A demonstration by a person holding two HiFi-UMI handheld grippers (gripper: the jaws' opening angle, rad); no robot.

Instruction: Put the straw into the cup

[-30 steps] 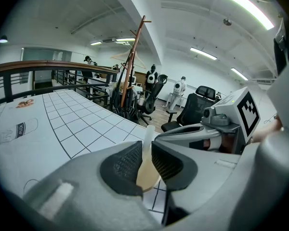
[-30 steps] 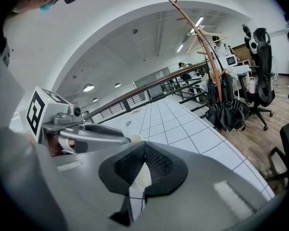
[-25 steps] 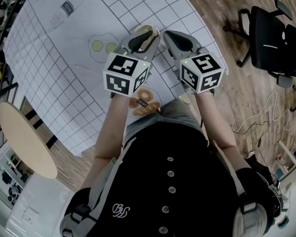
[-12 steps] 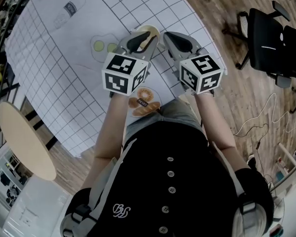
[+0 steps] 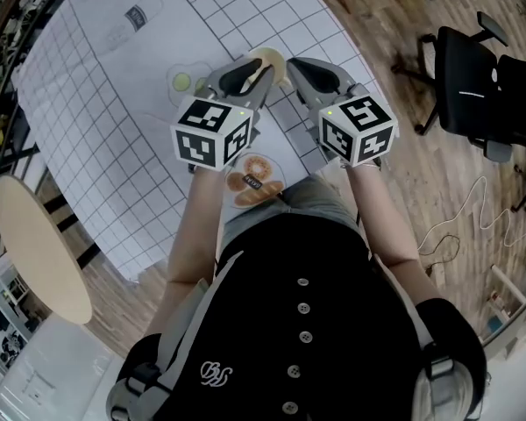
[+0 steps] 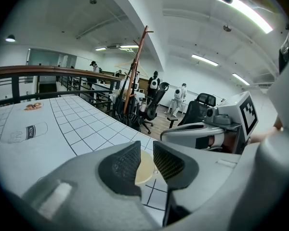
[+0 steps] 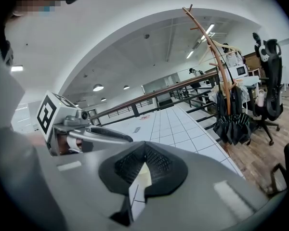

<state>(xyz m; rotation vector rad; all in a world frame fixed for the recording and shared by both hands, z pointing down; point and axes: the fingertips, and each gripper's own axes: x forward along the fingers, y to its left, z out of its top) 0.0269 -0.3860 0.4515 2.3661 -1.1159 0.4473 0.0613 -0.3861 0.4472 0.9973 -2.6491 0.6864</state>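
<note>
Left tongs (image 6: 147,150): we read the jaws a little apart, with nothing held between them
Right tongs (image 7: 144,147): the tips meet, closed; we make out nothing pinched there
Cup (image 5: 267,56): cream, on the gridded tabletop (image 5: 105,121), just beyond the left tongs' tips and showing through their gap in the left gripper view
Straw: we find it in no view, so where it is and how its long axis lies cannot be told
Bearing: the cup lies ahead of both tongs, away from the person, nearly in line with the left pair
Nearer: the left tongs, by our judgement; the right tongs sit just beside them, with a pale patch of cup below their tips
Coming move: we judge the straw must be found first, then brought end-on over the cup's mouth
</note>
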